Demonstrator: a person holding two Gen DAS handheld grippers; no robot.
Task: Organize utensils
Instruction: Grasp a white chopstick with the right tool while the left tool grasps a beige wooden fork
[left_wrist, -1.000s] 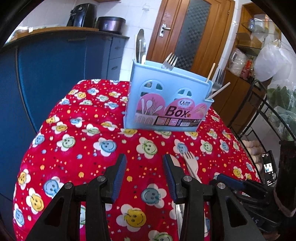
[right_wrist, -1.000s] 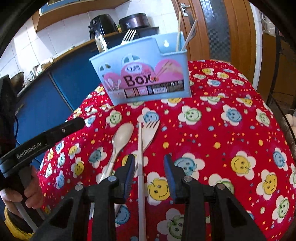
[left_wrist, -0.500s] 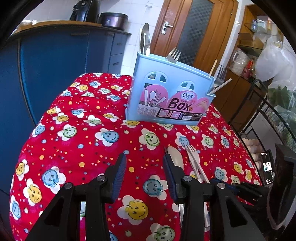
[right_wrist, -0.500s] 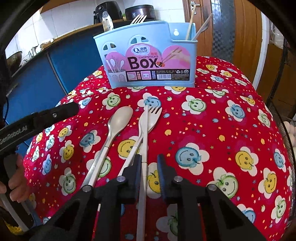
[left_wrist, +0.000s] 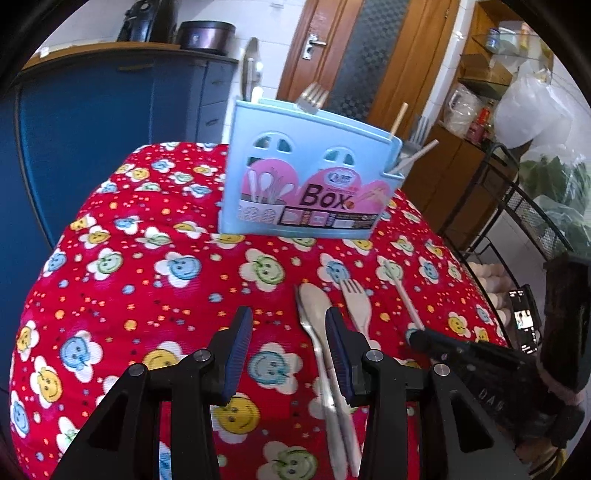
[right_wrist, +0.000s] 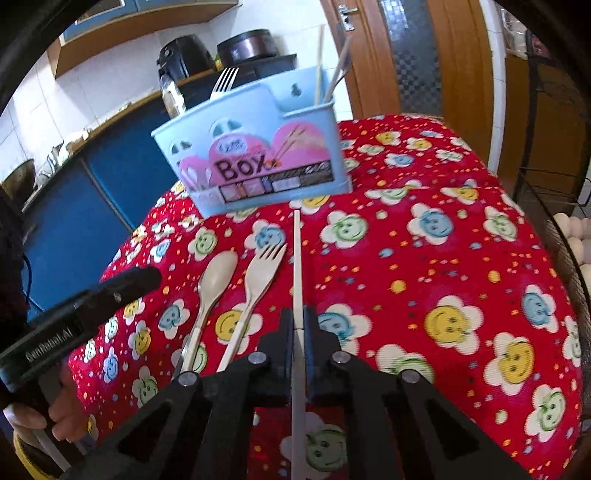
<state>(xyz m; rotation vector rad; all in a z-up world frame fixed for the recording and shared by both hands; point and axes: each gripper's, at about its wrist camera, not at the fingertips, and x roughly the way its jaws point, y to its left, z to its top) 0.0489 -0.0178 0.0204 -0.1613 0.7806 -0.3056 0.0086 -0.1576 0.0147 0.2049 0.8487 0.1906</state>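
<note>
A white chopstick (right_wrist: 296, 258) runs over the red cloth toward the blue utensil box (right_wrist: 255, 162). My right gripper (right_wrist: 297, 317) is closing tight, and its pads press on the chopstick's near part. I cannot tell whether the stick is off the cloth. Left of it lie a pale fork (right_wrist: 264, 266) and a pale spoon (right_wrist: 218, 269). In the left wrist view my left gripper (left_wrist: 289, 321) stands open over the cloth with nothing between its fingers. The spoon (left_wrist: 314, 306) lies just past its right finger, then the fork (left_wrist: 356, 299) and the chopstick (left_wrist: 404, 299).
The box (left_wrist: 306, 184) holds metal forks, a spoon and chopsticks upright. The table is round with a red smiley-flower cloth (right_wrist: 443, 258). Blue cabinets (left_wrist: 92, 129) stand on the left, and a black wire rack (left_wrist: 517, 221) with eggs on the right.
My right gripper's jaws have closed from open around the chopstick to gripping it. The left gripper has stayed open, and its view has tilted slightly.
</note>
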